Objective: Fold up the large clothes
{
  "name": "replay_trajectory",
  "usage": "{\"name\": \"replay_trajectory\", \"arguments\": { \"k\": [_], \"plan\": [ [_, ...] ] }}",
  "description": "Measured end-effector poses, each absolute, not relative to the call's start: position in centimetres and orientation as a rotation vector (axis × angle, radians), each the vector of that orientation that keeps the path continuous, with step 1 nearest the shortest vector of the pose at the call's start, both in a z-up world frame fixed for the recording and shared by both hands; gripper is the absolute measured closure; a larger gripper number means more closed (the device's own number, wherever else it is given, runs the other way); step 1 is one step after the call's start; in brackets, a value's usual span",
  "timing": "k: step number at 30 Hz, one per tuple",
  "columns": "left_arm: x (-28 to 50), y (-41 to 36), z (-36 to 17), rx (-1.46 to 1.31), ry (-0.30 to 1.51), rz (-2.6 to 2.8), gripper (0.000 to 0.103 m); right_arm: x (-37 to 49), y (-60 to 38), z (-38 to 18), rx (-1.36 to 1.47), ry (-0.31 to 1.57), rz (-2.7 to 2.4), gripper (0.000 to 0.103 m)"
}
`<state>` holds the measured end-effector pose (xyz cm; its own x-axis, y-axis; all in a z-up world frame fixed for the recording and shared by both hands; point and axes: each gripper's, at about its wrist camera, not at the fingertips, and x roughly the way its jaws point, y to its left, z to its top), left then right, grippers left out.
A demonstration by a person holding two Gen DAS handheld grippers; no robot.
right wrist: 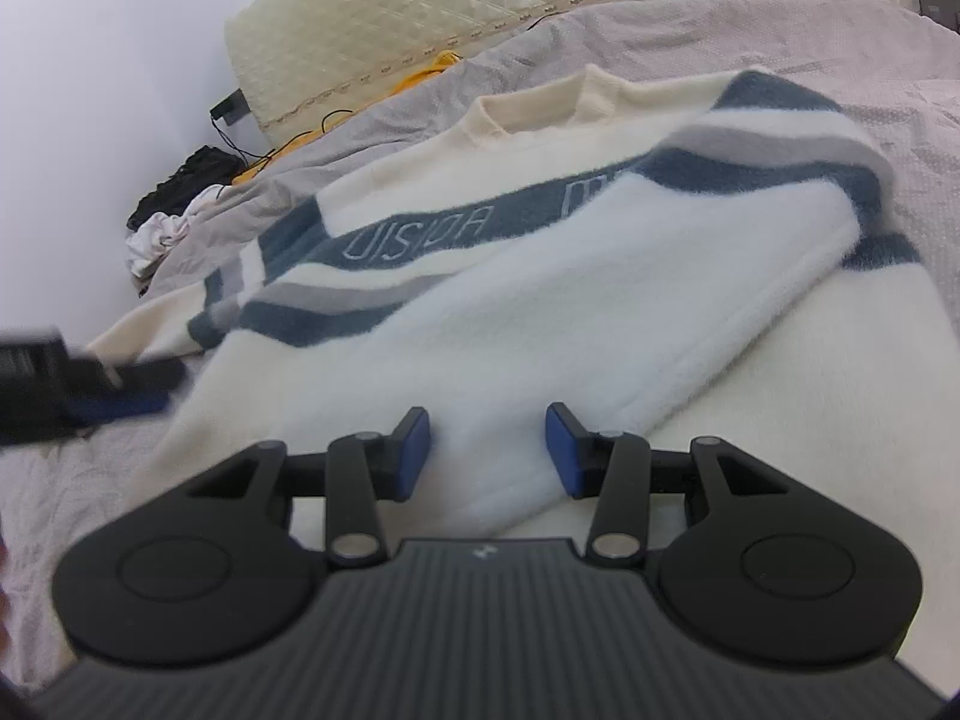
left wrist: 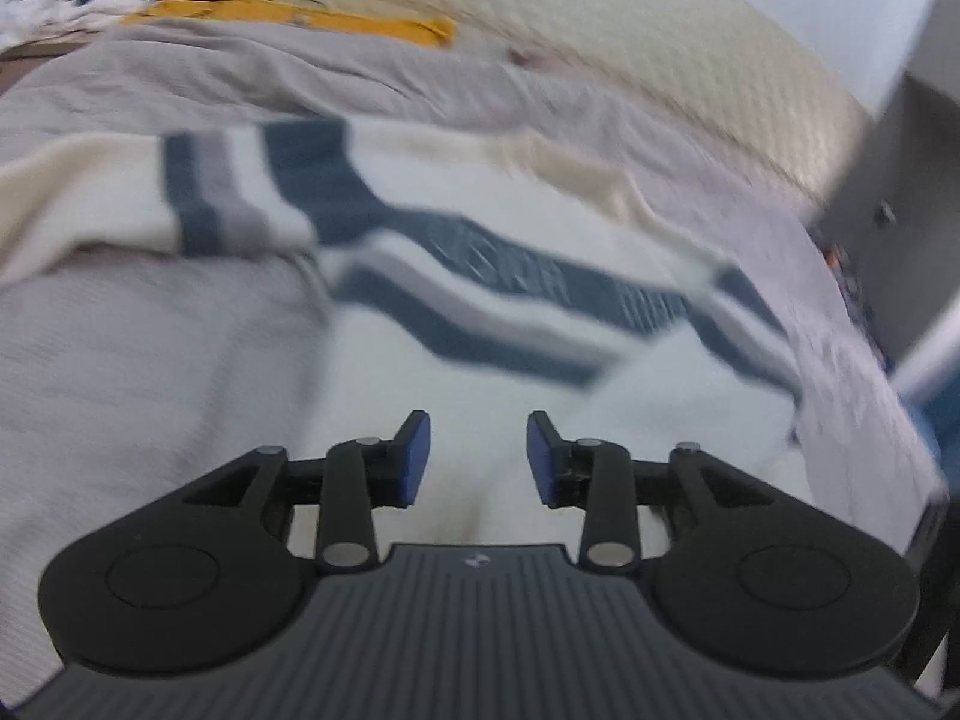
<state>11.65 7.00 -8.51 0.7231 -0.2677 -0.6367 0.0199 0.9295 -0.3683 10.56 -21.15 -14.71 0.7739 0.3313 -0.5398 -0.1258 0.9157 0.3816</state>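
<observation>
A cream sweater point(right wrist: 540, 276) banded in blue and grey is seen spread on a grey bedsheet point(right wrist: 780, 42), collar towards 12 o'clock in the right wrist view, one sleeve already laid across the chest from 2 o'clock towards 6 o'clock. The right gripper point(right wrist: 487, 450) is held low over that sleeve's cuff, jaws partly parted, nothing pinched. The left gripper point(left wrist: 477, 459), likewise part-open and empty, is poised over the white body below the stripes; the other sleeve point(left wrist: 90, 204) is still spread out at 10 o'clock. The sleeve-folding step is judged under way; next, that outer sleeve would need to be gripped and drawn inward. No containers are visible; spare clothes point(right wrist: 174, 210) are heaped beside a quilted headboard point(right wrist: 420, 18).
</observation>
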Motion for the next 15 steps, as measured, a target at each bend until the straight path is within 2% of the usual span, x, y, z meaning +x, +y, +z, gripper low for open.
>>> {"name": "replay_trajectory", "arguments": {
  "k": [1, 8, 11, 15],
  "plan": [
    [11.9, 8.2, -8.0, -0.373, 0.743, -0.151, 0.056, 10.6, -21.1, -14.7, 0.337, 0.640, 0.253, 0.058],
    [13.4, 19.4, -6.5, -0.576, 0.726, 0.007, 0.054, 10.6, -21.5, -14.7, 0.362, 0.645, 0.263, 0.058],
    [12.9, 24.6, -7.8, -0.691, 0.730, 0.095, 0.044, 10.5, -21.5, -14.8, 0.368, 0.643, 0.258, 0.058],
    [12.2, 30.1, -10.9, -0.876, 0.729, 0.131, 0.042, 10.5, -21.3, -14.9, 0.366, 0.643, 0.253, 0.058]
  ]
}}
